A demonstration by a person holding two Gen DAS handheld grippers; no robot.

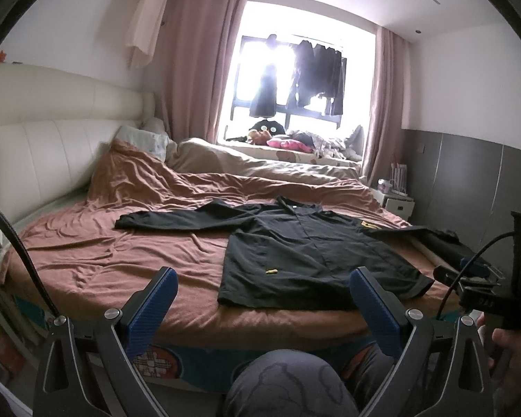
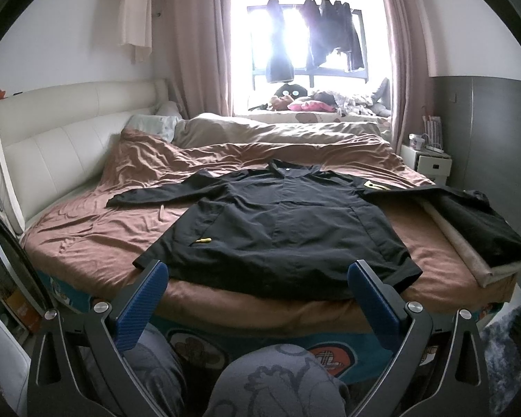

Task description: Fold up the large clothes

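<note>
The bed (image 2: pixel 87 243) wears a rumpled brown cover. A black jacket (image 2: pixel 281 229) lies spread flat on it. Folded dark clothes (image 2: pixel 482 229) rest at its right edge.

Both grippers share one build: the left gripper (image 1: pixel 264 299) and right gripper (image 2: pixel 257 293) have ribbed blue finger pads (image 1: pixel 153 307) on dark grey metal arms with round silver screws (image 1: pixel 112 312). Grey patterned trousers (image 2: pixel 278 378) cover the person's knees.

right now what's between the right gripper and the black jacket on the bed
Nothing but the brown bedspread at the bed's edge: the open right gripper hangs just short of the black jacket hem, as the right wrist view shows.
</note>
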